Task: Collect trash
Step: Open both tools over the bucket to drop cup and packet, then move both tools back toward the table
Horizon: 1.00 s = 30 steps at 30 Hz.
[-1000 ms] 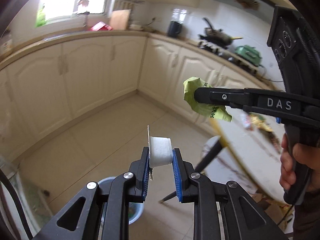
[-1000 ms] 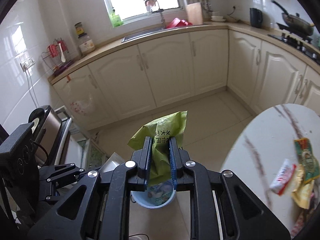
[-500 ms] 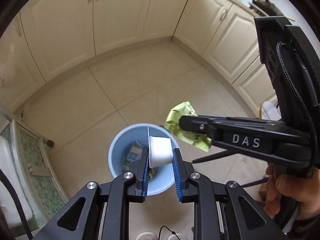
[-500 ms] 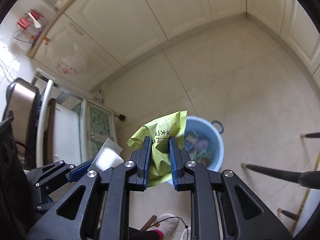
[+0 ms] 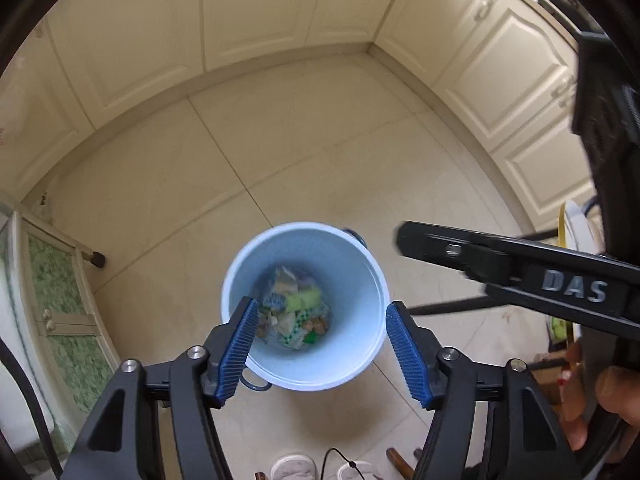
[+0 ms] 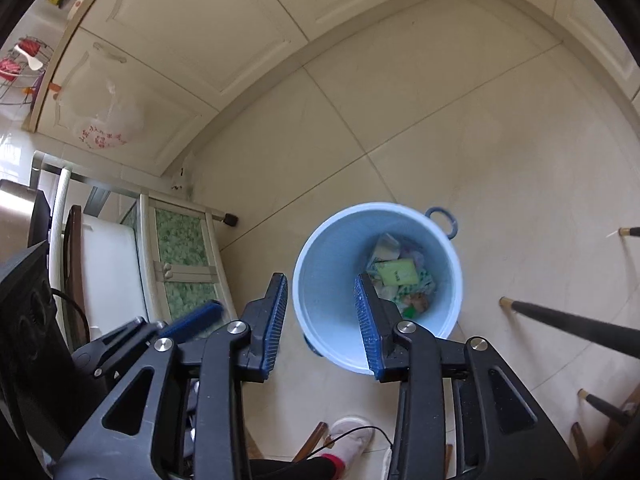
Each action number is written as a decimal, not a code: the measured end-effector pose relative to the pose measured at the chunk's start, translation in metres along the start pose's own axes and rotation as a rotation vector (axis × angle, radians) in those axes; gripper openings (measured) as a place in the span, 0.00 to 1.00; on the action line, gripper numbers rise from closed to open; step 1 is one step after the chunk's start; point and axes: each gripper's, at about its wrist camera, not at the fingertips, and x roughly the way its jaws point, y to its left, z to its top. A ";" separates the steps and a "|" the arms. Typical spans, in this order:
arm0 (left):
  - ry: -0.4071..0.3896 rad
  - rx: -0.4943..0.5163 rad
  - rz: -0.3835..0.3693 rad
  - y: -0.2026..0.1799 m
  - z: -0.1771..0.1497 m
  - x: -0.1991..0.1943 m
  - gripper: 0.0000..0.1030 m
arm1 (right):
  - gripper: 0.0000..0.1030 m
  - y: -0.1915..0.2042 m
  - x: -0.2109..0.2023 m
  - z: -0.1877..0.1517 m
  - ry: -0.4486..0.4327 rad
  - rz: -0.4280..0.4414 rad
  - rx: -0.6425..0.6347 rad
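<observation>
Directly below both downward-pointing grippers stands a round pale-blue plastic bin holding crumpled wrappers. Left gripper and right gripper hang over it, jaws opening, nothing between them.

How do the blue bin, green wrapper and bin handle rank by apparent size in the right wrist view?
1. blue bin
2. green wrapper, lying in the bin
3. bin handle, close to the wrapper, so that order is unsure
</observation>
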 end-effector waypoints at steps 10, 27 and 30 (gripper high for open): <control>-0.250 -0.042 0.087 -0.024 -0.012 -0.102 0.60 | 0.50 0.053 -0.118 -0.009 -0.217 -0.109 -0.134; -0.826 0.164 0.066 -0.197 -0.126 -0.329 0.95 | 0.95 0.093 -0.480 -0.208 -0.801 -0.342 -0.273; -0.887 0.190 0.074 -0.225 -0.151 -0.349 0.99 | 1.00 0.093 -0.536 -0.259 -0.900 -0.392 -0.240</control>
